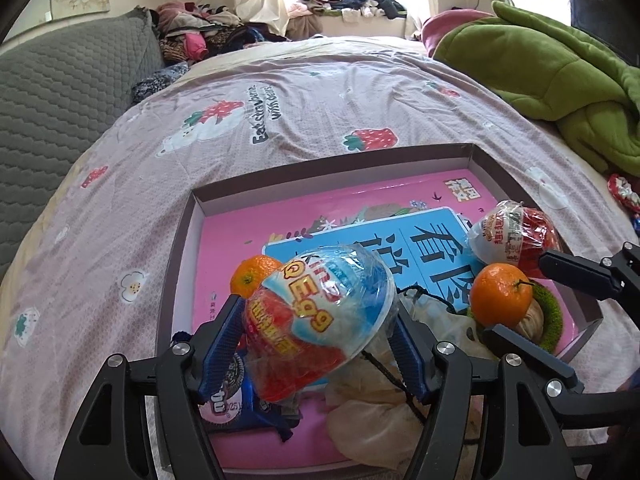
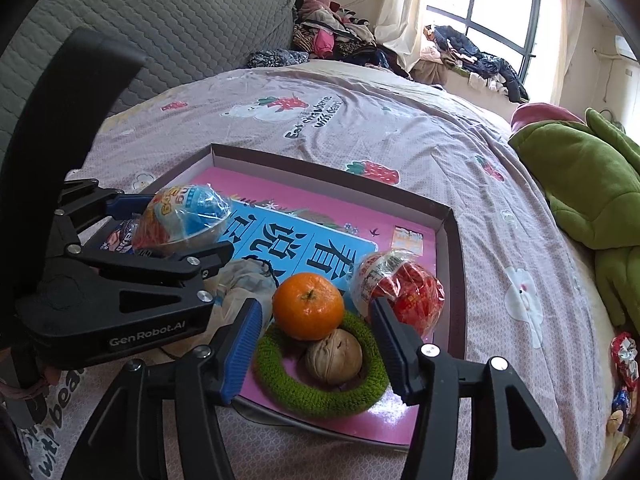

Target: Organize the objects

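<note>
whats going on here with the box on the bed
A person is sorting small things into a shallow box on a bed, a gripper in each hand. The left gripper has a blue and red wrapped egg toy between its open fingers. The right gripper hangs open over an orange and a walnut sitting in a green ring.

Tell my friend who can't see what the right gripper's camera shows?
The right gripper hangs open over an orange and a walnut sitting in a green knitted ring, inside a shallow box on a bed. Left of it, the left gripper frames a wrapped blue toy egg.
</note>
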